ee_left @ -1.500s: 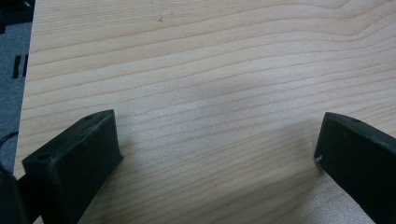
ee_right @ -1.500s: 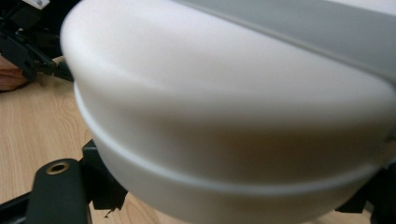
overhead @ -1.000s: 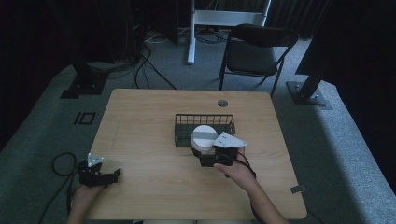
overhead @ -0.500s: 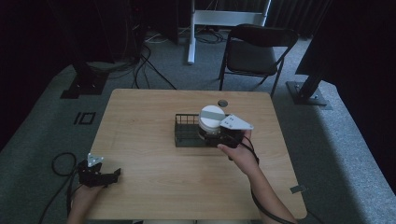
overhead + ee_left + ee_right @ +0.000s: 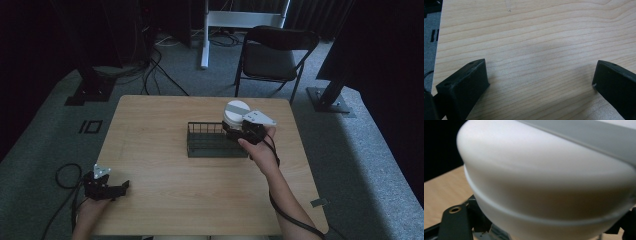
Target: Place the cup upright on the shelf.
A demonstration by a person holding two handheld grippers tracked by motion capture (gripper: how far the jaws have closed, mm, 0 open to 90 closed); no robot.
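Fingers of right gripper [image 5: 234, 126] clamped on white round plastic container with grey lid [image 5: 235, 113], lifted above far-right corner of black wire basket [image 5: 216, 140].
Basket sits mid-table on light wooden table [image 5: 165, 200]; left gripper [image 5: 122, 187] rests at near-left edge, jaws spread apart, nothing between.

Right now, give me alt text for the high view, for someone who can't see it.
The right gripper holds a white round container lifted above the right end of a black wire basket on a wooden table. The left gripper rests open near the table's front left corner, holding nothing. A black folding chair stands beyond the table.
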